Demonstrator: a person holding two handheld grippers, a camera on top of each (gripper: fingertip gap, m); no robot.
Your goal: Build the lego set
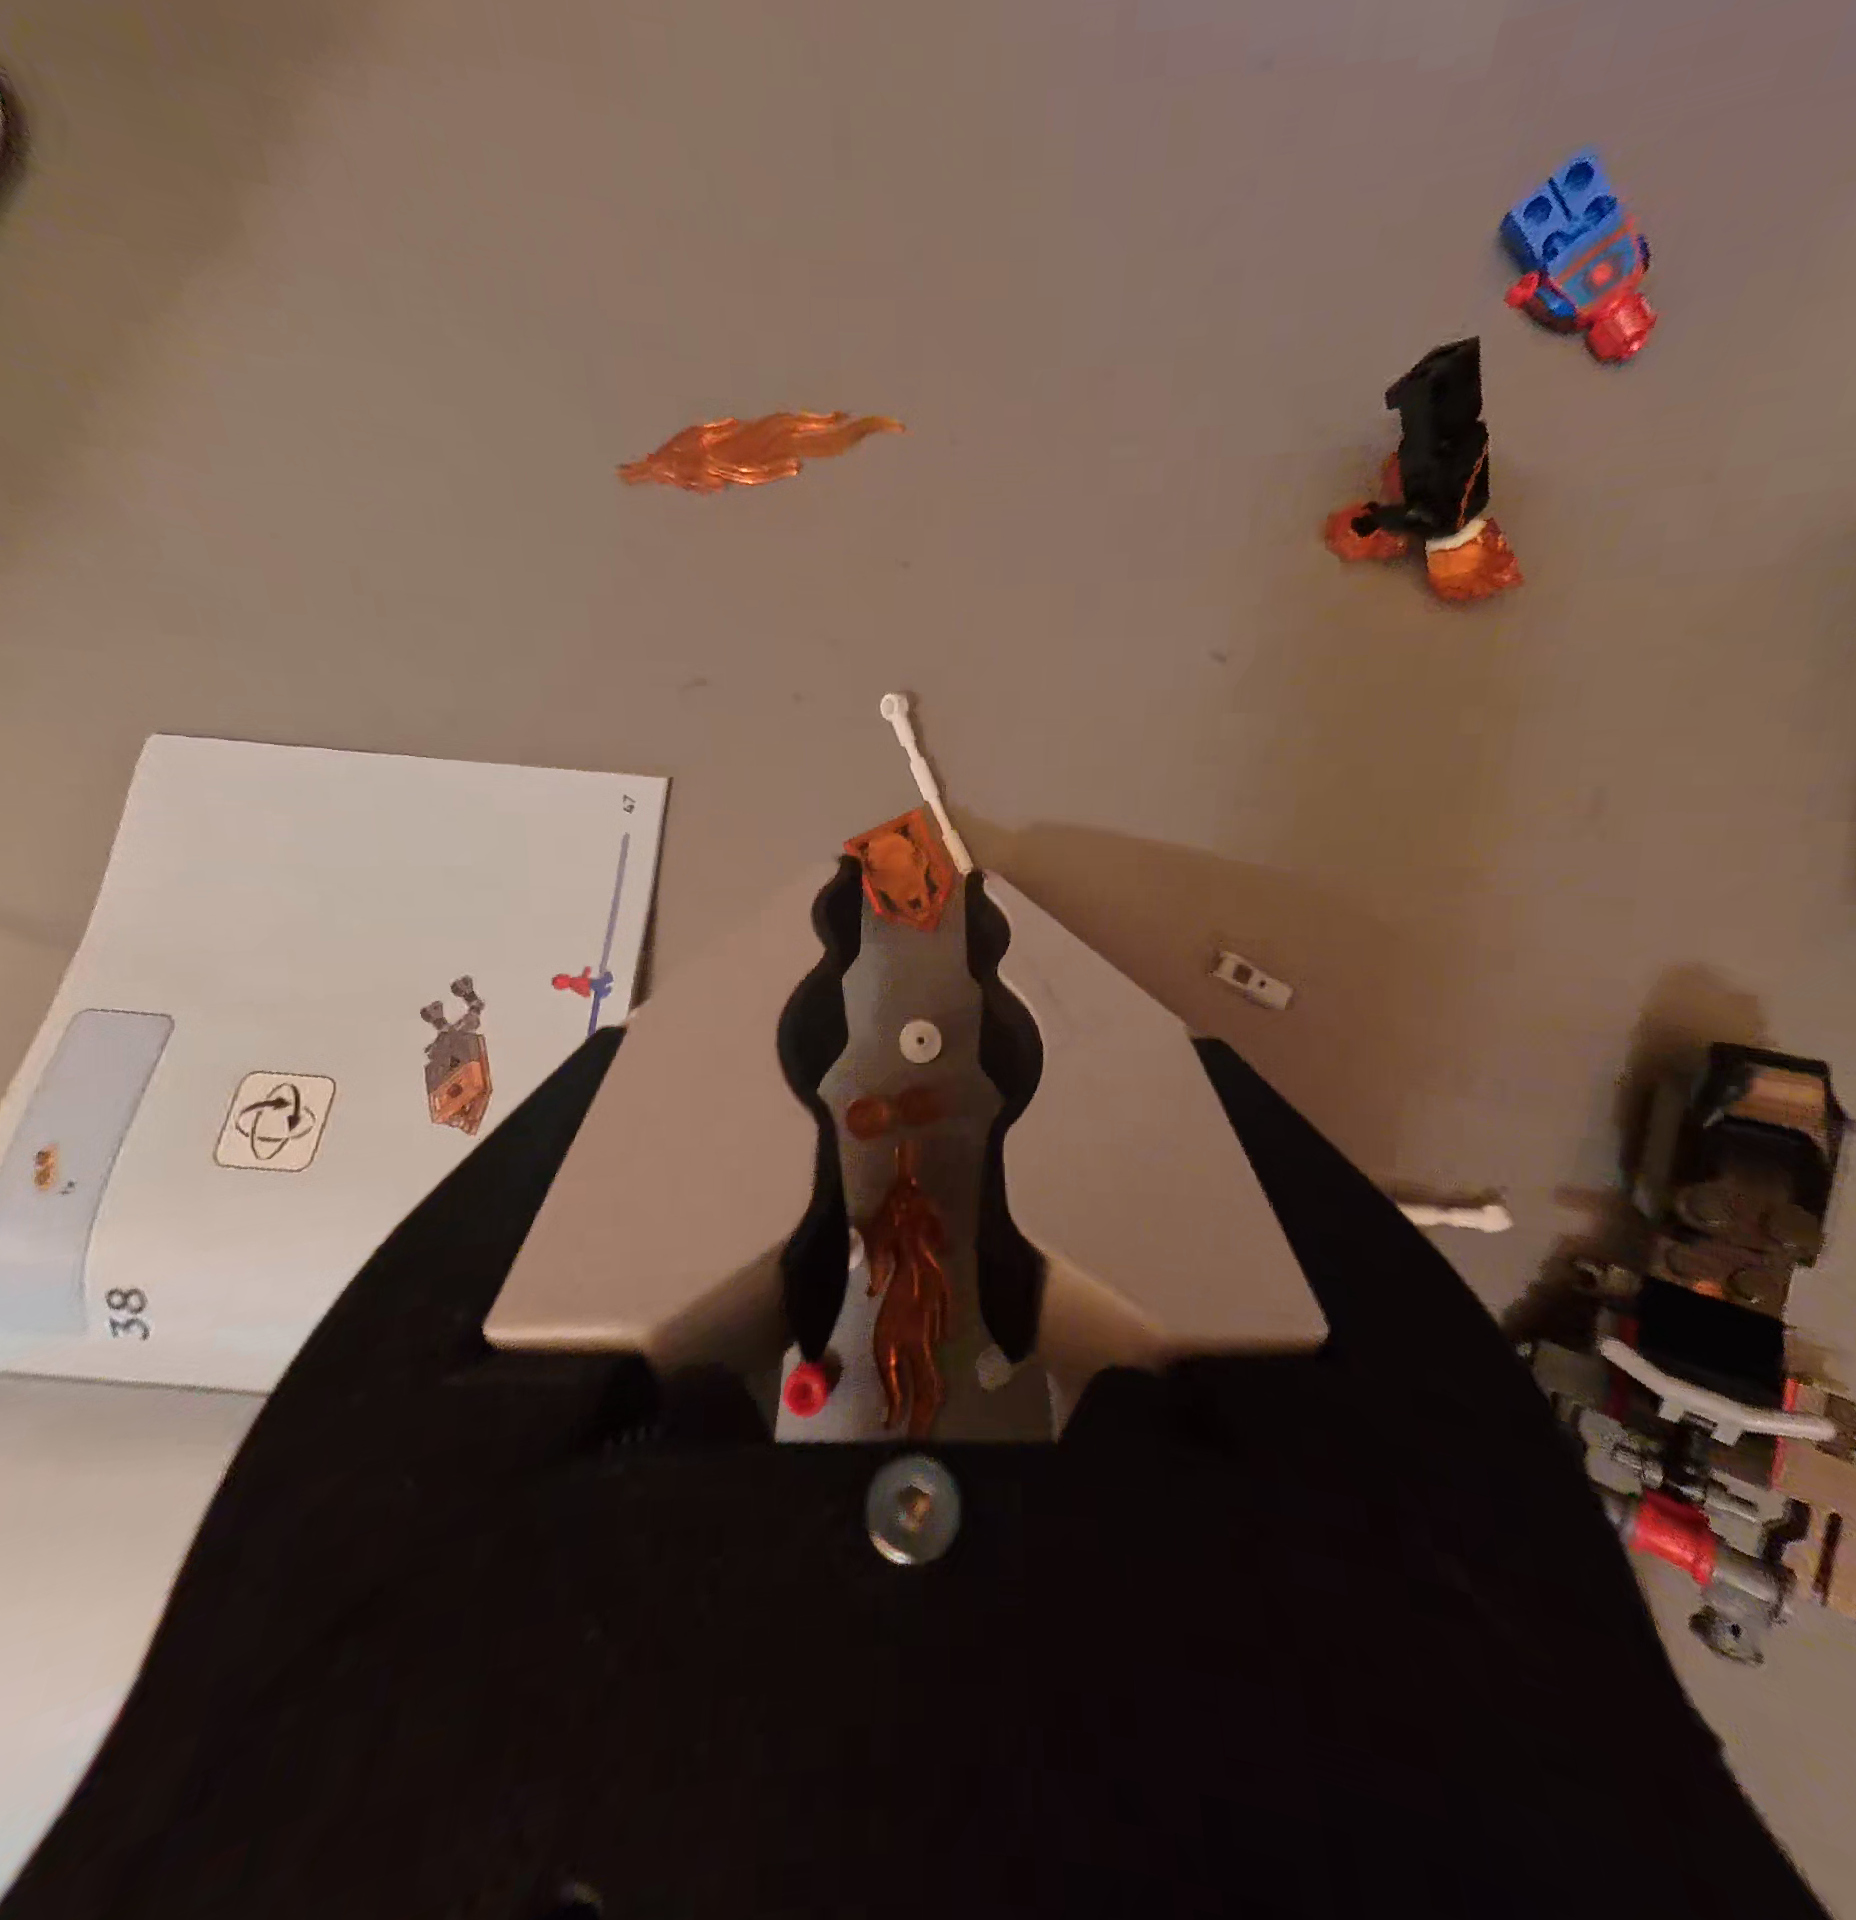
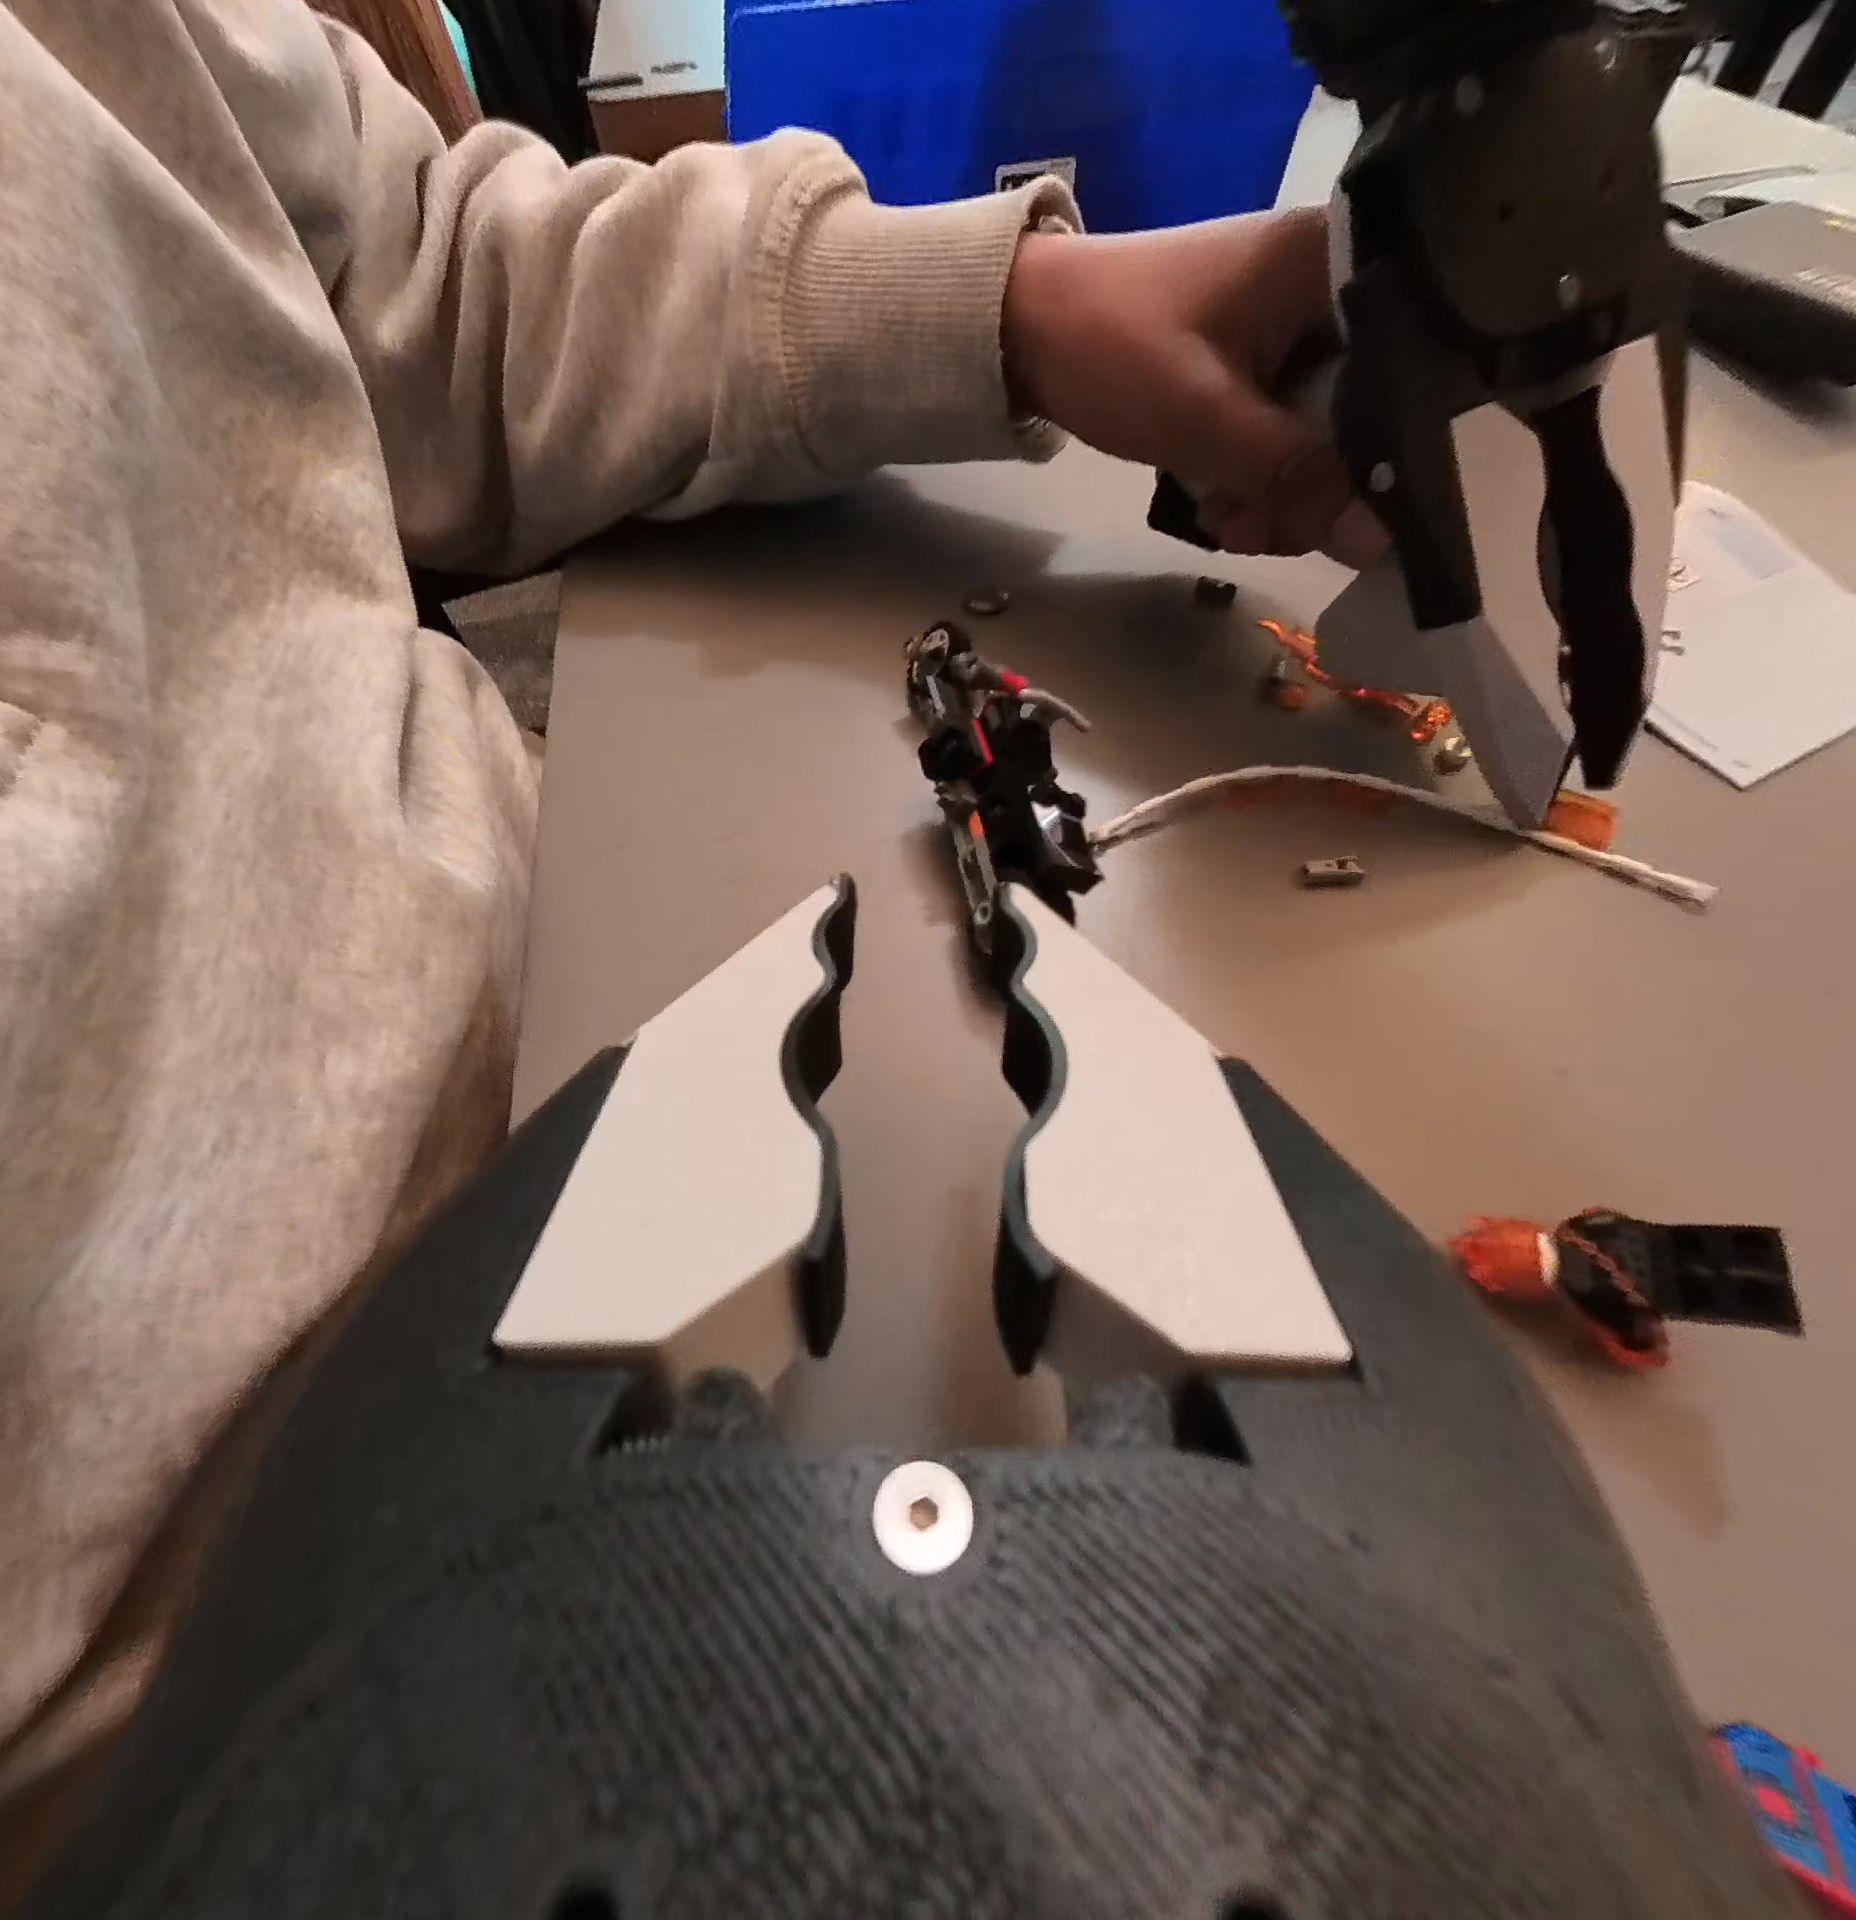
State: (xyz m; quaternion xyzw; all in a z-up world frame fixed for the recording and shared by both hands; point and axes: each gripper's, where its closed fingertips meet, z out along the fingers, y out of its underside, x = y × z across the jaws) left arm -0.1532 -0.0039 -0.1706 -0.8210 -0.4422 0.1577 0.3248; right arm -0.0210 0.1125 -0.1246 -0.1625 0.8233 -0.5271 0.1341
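We see our left gripper (image 1: 908, 883) grasping a flat translucent-orange printed tile (image 1: 900, 871) above the grey desk (image 1: 1111, 312), our right gripper (image 2: 929, 914) released, near the desk's edge.

blue-red figure (image 2: 1807, 1813) cut by frame edge, motorcycle build (image 1: 1724, 1351) blurred, cut at right edge

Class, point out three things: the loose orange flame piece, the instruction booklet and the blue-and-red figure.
orange flame piece (image 1: 758, 449), left wrist view, mid-body.
instruction booklet (image 1: 363, 883), left wrist view, blank page area.
blue-and-red figure (image 1: 1573, 255), left wrist view, torso.
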